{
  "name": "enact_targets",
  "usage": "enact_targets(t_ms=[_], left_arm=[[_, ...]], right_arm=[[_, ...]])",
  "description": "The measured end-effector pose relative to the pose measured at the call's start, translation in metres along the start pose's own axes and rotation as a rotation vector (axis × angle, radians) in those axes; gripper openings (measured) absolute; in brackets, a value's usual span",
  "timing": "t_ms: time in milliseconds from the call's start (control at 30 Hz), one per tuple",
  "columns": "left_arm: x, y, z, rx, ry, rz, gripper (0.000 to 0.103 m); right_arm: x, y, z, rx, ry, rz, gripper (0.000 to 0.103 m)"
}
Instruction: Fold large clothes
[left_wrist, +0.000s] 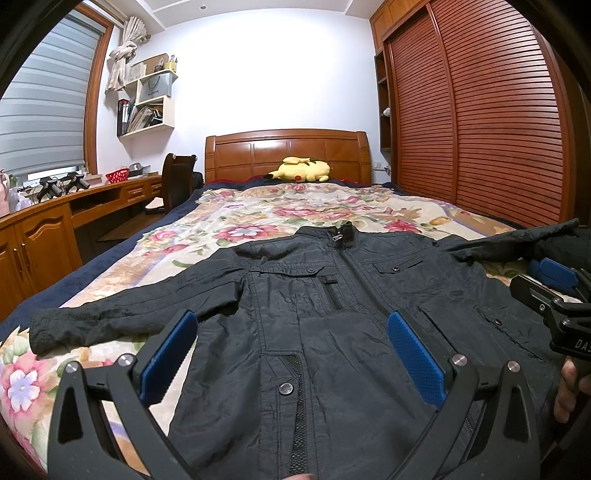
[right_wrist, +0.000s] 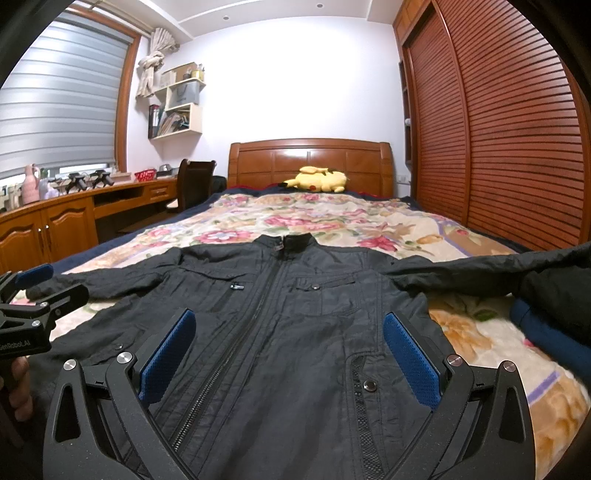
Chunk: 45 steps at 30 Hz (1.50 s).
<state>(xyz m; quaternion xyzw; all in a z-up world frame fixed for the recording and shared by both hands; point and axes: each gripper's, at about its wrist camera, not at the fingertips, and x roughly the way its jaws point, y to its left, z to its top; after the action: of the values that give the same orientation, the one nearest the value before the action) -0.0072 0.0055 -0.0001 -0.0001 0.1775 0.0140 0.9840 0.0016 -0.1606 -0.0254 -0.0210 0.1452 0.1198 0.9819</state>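
Bedroom light fell flat on a wide bed (left_wrist: 110, 266) covered with a floral blanket (right_wrist: 332, 218), its wooden headboard (left_wrist: 288, 155) against the far wall and a yellow plush toy (left_wrist: 301, 170) lying just in front of it. Slatted wardrobe doors (left_wrist: 480, 129) ran along one side; on the other, a long wooden counter (left_wrist: 44, 218) sat under the shaded window (left_wrist: 40, 110), with a dark chair (right_wrist: 194, 181) pushed up near it.

Across the near half of the bed lay a black jacket (left_wrist: 314, 295) — front up, zipped, collar toward the headboard, both sleeves stretched out sideways. One sleeve (left_wrist: 122, 310) ended near the bed's edge; the other reached toward a dark heap of clothes (right_wrist: 554, 291) at the far side.

The left hand-held gripper (left_wrist: 291, 354) hovered low over the jacket's lower front, its blue-padded fingers (left_wrist: 168, 362) spread wide and holding nothing. The right hand-held gripper (right_wrist: 288, 354) hung beside it over the same hem area, likewise spread wide with nothing between its pads (right_wrist: 412, 362). Each showed at the edge of the other's view, a person's fingers wrapped round the handle.
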Motion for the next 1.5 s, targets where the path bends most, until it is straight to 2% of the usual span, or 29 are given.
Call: enact_targets(t_ms=[1167,1500], left_arm=[[-0.001,0.003,0.001,-0.003,-0.001,-0.002,0.103],[0.001,0.019,0.002,0.016,0.063,-0.027,0.103]], right_arm=[[0.002,0.001,-0.002,-0.002,-0.002,0.001,0.103],[0.001,0.015,0.003,-0.036,0.032,0.058,0.103]])
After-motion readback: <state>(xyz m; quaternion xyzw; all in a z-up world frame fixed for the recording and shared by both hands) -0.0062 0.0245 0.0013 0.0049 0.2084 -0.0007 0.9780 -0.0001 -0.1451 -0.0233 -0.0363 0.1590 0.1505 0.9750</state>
